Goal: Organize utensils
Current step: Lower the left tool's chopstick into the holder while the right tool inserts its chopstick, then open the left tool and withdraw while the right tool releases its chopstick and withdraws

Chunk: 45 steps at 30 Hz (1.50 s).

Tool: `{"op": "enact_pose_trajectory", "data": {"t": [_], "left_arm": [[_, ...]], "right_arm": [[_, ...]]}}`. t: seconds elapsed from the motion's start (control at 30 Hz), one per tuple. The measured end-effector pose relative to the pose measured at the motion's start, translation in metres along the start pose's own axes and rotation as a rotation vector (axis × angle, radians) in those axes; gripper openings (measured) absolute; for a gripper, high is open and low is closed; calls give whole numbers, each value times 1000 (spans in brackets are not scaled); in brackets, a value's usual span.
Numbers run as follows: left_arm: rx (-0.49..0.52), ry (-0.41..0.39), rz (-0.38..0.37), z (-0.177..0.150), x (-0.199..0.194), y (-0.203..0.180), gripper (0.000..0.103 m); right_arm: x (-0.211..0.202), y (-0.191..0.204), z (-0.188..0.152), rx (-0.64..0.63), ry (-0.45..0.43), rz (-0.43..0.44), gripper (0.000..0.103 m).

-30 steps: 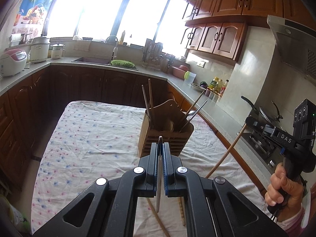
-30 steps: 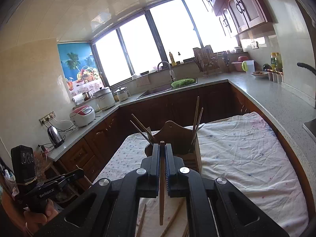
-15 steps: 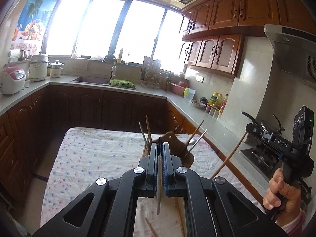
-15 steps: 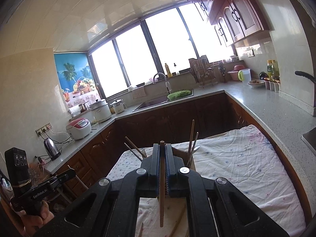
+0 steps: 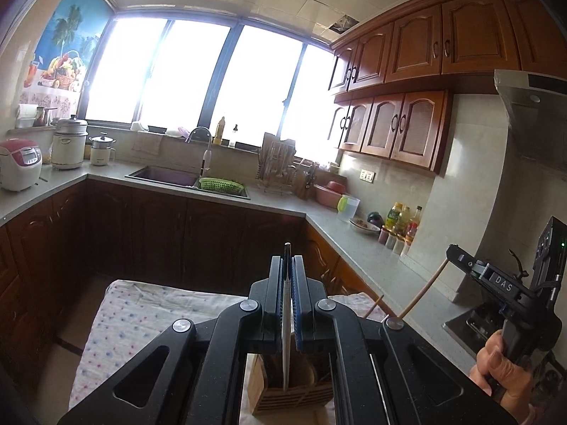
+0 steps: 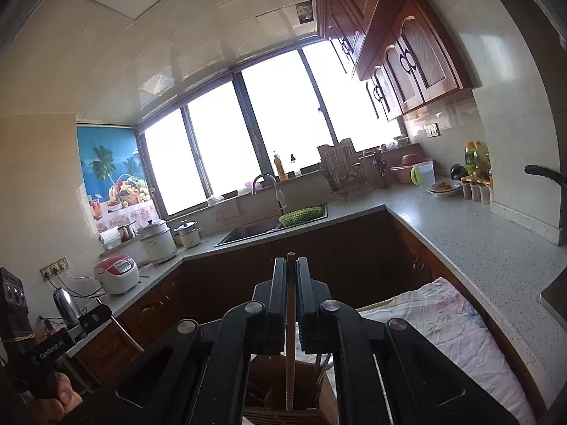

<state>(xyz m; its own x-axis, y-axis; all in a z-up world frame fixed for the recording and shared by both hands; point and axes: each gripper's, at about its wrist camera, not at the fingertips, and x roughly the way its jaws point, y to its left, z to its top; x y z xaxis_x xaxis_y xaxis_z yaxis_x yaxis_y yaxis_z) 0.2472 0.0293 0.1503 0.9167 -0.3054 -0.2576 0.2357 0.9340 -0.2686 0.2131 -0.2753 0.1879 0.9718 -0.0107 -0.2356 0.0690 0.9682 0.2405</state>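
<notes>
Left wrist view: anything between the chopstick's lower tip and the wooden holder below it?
Nothing visible. The pale chopstick hangs from the shut left gripper directly over the wooden holder; only open air shows beneath its tip.

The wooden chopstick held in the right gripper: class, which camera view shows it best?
The right wrist view: the wooden chopstick runs down between the closed right gripper, its lower end over the wooden utensil holder. The left wrist view shows only its slanted shaft below that gripper.
</notes>
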Motion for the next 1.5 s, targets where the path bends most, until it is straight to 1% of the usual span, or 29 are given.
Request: {"op": "enact_pose_trajectory", "data": {"t": [0.1,0.23,0.33,0.5,0.57,0.7,1.0,1.1,1.13,1.17,1.2,1.23,1.27,1.3,1.33,1.43,1.47,1.5], "left_arm": [[-15,18,13,-11,30,3,3],[-51,23,36,-33,60,10,3],[-83,20,39,-50,79,16,3],[-92,70,48,-74,103,25,3],[-90,89,52,-76,106,28,4],[-82,109,46,-73,111,31,4],[-70,108,53,-71,108,34,4],[-72,126,50,-73,107,34,6],[-79,132,46,-72,106,35,13],[-85,134,50,-72,105,36,27],[-90,128,57,-71,101,38,33],[-95,118,61,-70,97,39,44],[-100,110,64,-69,92,40,51],[-106,106,68,-69,88,42,54],[-113,104,68,-69,84,43,56],[-123,110,84,-70,70,46,67],[-125,110,86,-71,64,46,67],[-127,111,88,-72,58,46,70]], "right_arm": [[15,-2,-9,-11,3,-14,5],[29,-7,-34,-15,20,-26,5],[37,-11,-53,-11,38,-33,5],[48,-15,-78,-5,89,-43,5],[54,-17,-85,-2,118,-45,5],[56,-19,-84,-3,121,-48,5],[58,-20,-83,10,137,-55,5],[58,-20,-83,14,140,-51,6],[58,-20,-82,18,142,-44,9],[57,-21,-82,24,140,-38,10],[55,-21,-81,32,136,-33,12],[52,-22,-80,38,130,-29,18],[49,-23,-78,46,121,-24,26],[45,-24,-76,54,108,-22,47],[40,-24,-74,62,91,-18,65],[25,-25,-67,76,55,-8,77],[20,-25,-65,83,49,-1,78],[16,-25,-64,89,43,6,83]]}}
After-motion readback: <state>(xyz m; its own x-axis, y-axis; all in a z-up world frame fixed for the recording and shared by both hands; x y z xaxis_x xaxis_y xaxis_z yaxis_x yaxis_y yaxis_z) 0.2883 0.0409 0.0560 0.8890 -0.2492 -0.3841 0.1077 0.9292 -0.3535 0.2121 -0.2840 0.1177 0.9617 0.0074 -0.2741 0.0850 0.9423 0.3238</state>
